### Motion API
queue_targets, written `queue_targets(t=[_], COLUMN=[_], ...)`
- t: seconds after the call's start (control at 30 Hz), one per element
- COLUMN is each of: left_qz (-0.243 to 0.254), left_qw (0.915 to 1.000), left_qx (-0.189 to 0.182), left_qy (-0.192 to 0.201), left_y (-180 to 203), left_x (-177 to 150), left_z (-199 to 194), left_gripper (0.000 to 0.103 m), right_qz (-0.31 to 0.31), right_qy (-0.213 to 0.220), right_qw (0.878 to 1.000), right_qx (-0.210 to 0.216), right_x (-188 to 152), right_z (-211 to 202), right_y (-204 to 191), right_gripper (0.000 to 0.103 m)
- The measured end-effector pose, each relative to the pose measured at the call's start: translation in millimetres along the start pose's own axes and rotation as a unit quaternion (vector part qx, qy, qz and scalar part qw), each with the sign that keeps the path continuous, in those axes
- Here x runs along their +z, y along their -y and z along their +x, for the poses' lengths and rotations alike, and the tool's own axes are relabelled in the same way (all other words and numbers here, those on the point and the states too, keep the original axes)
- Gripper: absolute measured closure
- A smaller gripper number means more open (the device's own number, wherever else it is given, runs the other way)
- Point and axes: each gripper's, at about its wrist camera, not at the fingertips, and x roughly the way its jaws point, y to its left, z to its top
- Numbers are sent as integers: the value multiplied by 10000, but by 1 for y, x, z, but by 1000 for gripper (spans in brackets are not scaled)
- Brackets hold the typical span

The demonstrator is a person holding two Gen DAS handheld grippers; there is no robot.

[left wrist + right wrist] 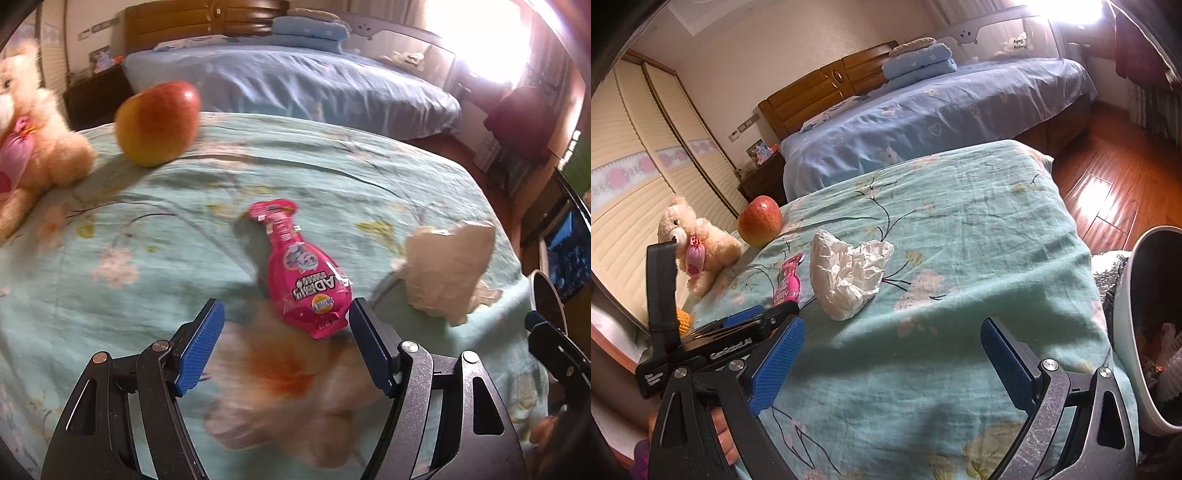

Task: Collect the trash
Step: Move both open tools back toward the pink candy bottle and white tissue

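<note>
A pink snack wrapper [301,275] lies on the green floral bedspread [147,221], its near end level with the tips of my open left gripper [286,314]. A crumpled white tissue [448,269] lies to its right. In the right wrist view the tissue [849,275] sits ahead and left of my open, empty right gripper [892,332], and the pink wrapper [788,284] lies further left beside the left gripper's body [713,339]. A white trash bin [1134,332] stands at the bed's right edge with some rubbish inside.
A red-yellow apple [159,123] and a plush bear [33,147] sit at the far left of the bedspread. A blue bed [942,118] with folded pillows lies beyond. Wooden floor [1108,192] is to the right. A wardrobe [635,177] lines the left wall.
</note>
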Motion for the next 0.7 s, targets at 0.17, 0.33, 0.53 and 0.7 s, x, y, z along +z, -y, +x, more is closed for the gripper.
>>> queue_targets(t=[0.17,0.33,0.53,0.7], left_qz=[-213,-158,240,271], left_qw=[9998,9994,9987,9989], left_qx=[-17,-309,-431,-376], left_qy=[35,95,135,14], left_y=[-32,-34,-13,-8], left_x=[-17,-22,-4,9], left_z=[-18,-26,-11,7], left_gripper=[32,31,30,32], right_qz=[-84,-270,-430,-474], right_qy=[-7,-87,-286,-500], right_qw=[9999,9994,9984,9971], right_qx=[96,196,239,331], right_x=[2,6,17,24], right_z=[3,14,40,66], right_y=[-7,-16,-21,-22], right_gripper=[6,10,22,34])
